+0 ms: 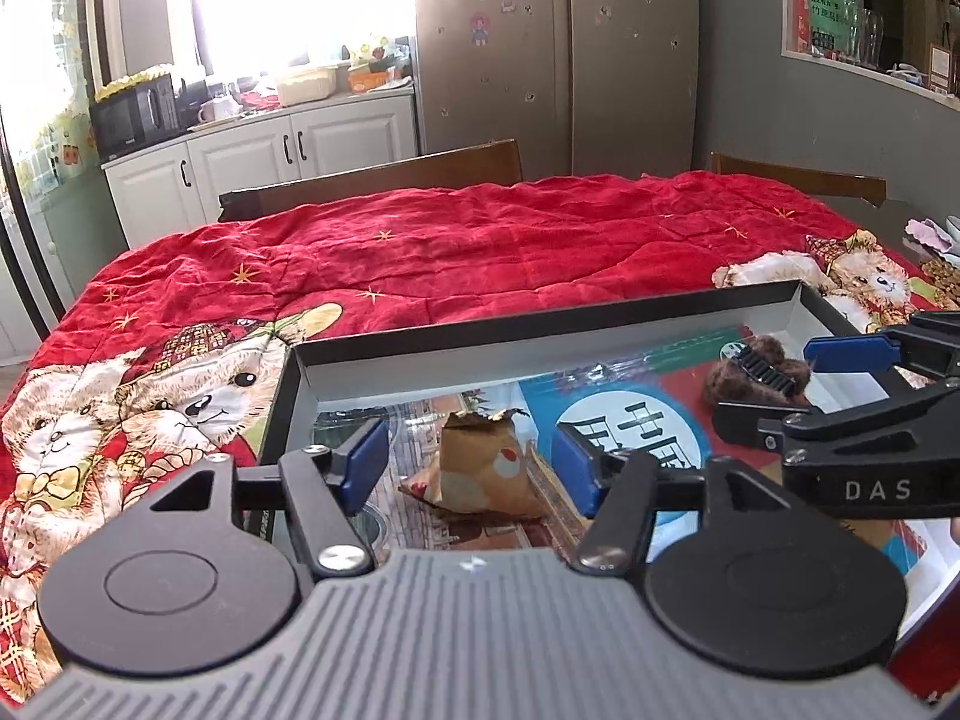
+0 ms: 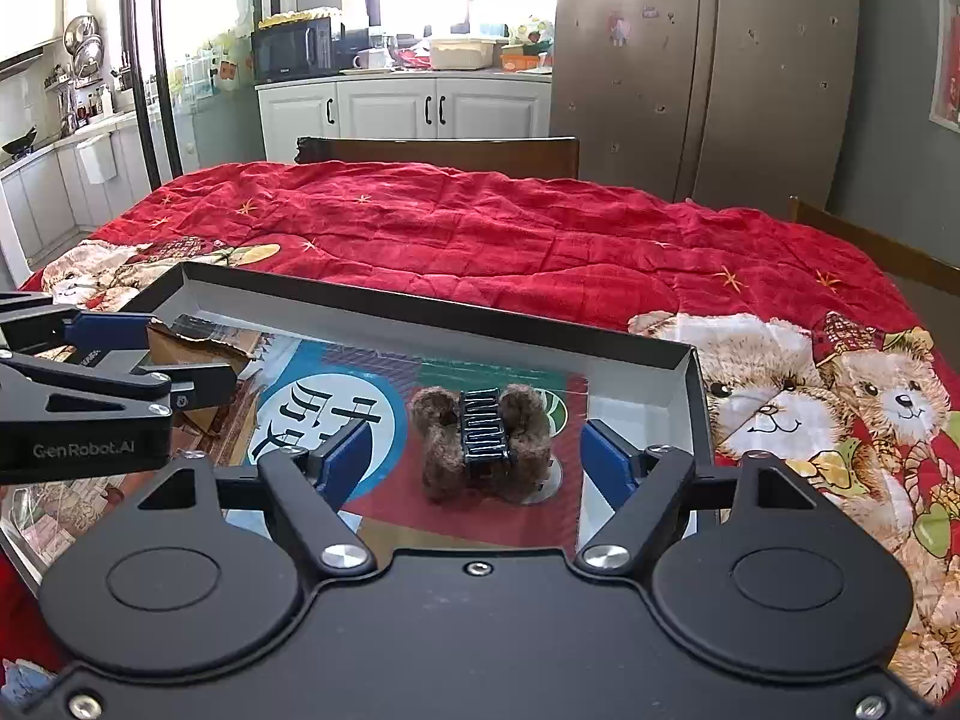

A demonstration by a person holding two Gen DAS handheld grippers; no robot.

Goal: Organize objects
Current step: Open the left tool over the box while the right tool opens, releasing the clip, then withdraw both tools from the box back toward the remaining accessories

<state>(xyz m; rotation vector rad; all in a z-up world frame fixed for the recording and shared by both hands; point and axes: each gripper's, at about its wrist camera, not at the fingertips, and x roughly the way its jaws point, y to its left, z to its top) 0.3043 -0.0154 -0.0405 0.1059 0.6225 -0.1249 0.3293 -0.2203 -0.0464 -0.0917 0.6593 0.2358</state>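
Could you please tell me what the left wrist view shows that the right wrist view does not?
Only the left view: glass vases on a ledge. Only the right view: a wok and hanging pans. Both share the tray, paper packet, furry hair clip, red quilt and both open grippers, left gripper and right gripper.

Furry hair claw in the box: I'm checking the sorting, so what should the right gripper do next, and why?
Probably back away. The right gripper is open, its pads clear of the furry hair claw, which rests on the box floor, apparently placed.
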